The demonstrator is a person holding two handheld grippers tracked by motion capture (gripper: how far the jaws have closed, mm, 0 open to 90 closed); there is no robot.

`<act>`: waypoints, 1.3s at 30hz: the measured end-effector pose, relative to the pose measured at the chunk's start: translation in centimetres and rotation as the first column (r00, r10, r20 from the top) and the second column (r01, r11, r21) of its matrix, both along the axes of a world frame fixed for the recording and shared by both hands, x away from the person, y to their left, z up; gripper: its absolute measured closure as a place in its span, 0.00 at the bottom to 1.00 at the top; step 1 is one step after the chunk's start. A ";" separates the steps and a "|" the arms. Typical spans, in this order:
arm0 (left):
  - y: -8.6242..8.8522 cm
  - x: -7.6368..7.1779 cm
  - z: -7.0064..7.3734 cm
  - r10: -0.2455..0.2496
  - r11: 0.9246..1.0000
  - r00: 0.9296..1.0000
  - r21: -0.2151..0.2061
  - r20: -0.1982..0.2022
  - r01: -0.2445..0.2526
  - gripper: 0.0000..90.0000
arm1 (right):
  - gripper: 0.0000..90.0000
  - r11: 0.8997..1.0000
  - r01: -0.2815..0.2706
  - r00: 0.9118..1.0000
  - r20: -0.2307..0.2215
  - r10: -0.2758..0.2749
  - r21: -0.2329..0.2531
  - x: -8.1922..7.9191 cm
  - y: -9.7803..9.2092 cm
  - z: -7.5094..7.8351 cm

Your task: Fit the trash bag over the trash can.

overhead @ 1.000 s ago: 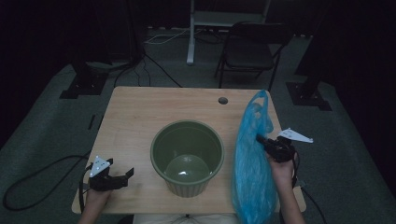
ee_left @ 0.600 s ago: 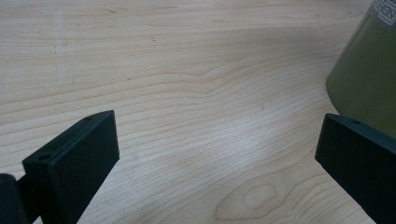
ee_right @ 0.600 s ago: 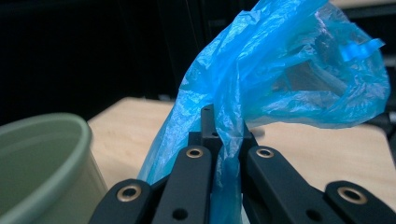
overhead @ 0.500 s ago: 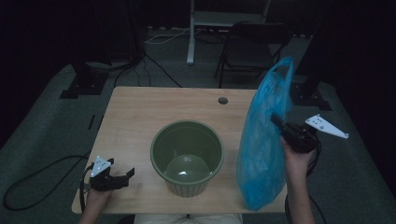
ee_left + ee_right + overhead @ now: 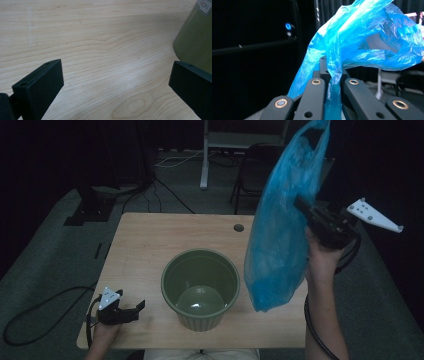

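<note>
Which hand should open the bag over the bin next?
Probably left. The left gripper is open and free beside the bin, while the right gripper is shut on the bag, holding it up.

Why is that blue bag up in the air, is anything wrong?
Nothing looks spilled or broken. The right gripper pinches the crumpled blue bag, which hangs beside the upright green pot. The left gripper rests open on the table.

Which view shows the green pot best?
The high view: the whole green pot sits on the table, rim and inside visible. The left gripper view catches just a slice of its outer wall at the right edge.
</note>
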State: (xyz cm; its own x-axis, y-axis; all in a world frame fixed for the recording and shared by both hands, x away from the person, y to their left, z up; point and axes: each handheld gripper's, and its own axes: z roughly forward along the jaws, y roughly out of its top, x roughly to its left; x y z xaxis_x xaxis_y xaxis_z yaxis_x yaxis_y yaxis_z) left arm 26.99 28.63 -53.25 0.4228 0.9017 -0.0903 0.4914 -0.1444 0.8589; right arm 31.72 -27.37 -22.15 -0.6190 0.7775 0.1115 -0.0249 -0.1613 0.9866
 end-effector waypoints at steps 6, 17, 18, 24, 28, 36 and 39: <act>0.1 0.0 0.0 0.003 1.000 1.000 -0.001 0.001 -0.003 0.00 | 1.00 0.998 -0.043 0.997 0.059 0.041 0.035 0.9 2.1 3.4; 0.2 0.0 0.0 0.007 1.000 1.000 -0.009 0.000 -0.007 0.00 | 1.00 0.993 -0.092 0.992 0.099 0.084 0.078 2.6 7.2 6.3; 0.1 0.1 0.0 0.008 1.000 1.000 -0.012 0.002 -0.008 0.00 | 1.00 0.992 -0.102 0.991 0.097 0.094 0.076 2.7 7.7 6.3; -0.2 0.0 0.2 -0.004 1.000 1.000 -0.008 0.009 0.004 0.00 | 1.00 0.989 -0.136 0.986 0.108 0.128 0.066 3.1 10.6 5.7; -0.1 0.0 0.1 -0.006 1.000 1.000 -0.009 0.005 0.006 0.00 | 1.00 0.984 -0.164 0.982 0.106 0.157 0.065 3.2 12.3 3.3; -0.2 0.0 0.0 -0.007 1.000 1.000 -0.004 0.003 0.007 0.00 | 1.00 0.981 -0.191 0.981 0.030 0.191 0.011 3.0 14.0 -2.7; -0.3 0.0 0.0 -0.009 1.000 1.000 -0.003 0.002 0.009 0.00 | 0.99 0.977 -0.211 0.977 -0.013 0.211 -0.023 2.6 14.2 -5.6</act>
